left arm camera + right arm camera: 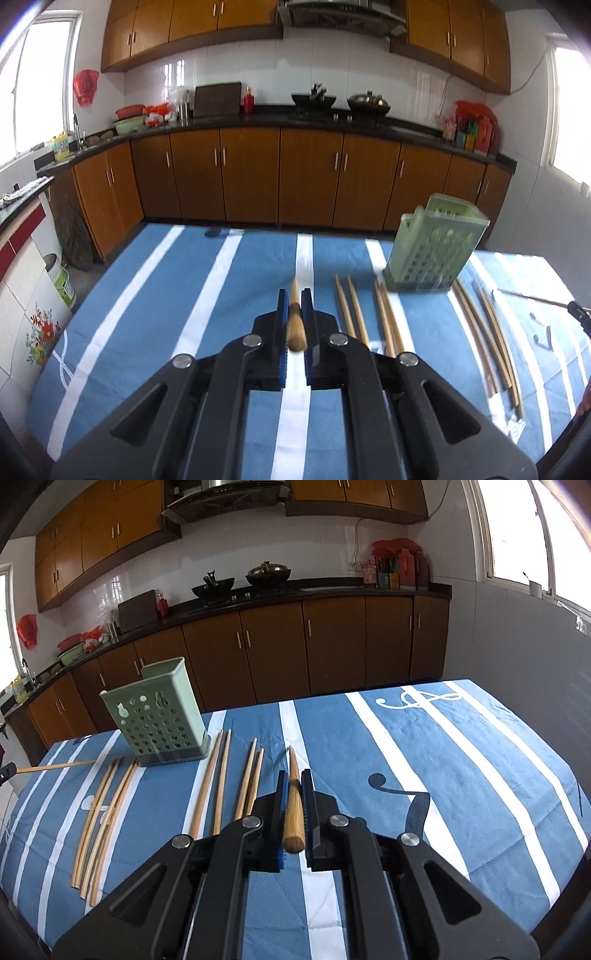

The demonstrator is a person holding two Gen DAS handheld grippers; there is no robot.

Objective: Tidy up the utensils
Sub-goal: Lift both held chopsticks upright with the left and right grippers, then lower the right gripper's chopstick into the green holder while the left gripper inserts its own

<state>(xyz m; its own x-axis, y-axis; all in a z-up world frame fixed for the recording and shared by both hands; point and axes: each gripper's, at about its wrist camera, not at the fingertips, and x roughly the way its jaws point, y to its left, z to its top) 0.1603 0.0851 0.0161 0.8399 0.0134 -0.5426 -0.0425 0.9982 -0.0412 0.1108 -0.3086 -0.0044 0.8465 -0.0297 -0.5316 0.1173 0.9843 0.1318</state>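
Note:
In the left wrist view my left gripper (294, 297) is shut on a wooden chopstick (296, 328), which it holds above the blue striped tablecloth (155, 295). The thick end of that chopstick points back at the camera. A green perforated utensil holder (436, 247) stands upright to the right and further away. In front of it lie loose chopsticks (351, 314), with more at the right (491, 339). In the right wrist view my right gripper (294, 781) is shut on another chopstick (293, 812). There the holder (162, 720) stands to the left, and loose chopsticks (216, 779) lie beside it.
The left gripper's tip (6, 770) and its chopstick (55, 766) show at the far left of the right wrist view. Brown cabinets (251, 173) and a dark counter (258, 118) with pots stand beyond the table's far edge. A white bucket (61, 277) sits on the floor at left.

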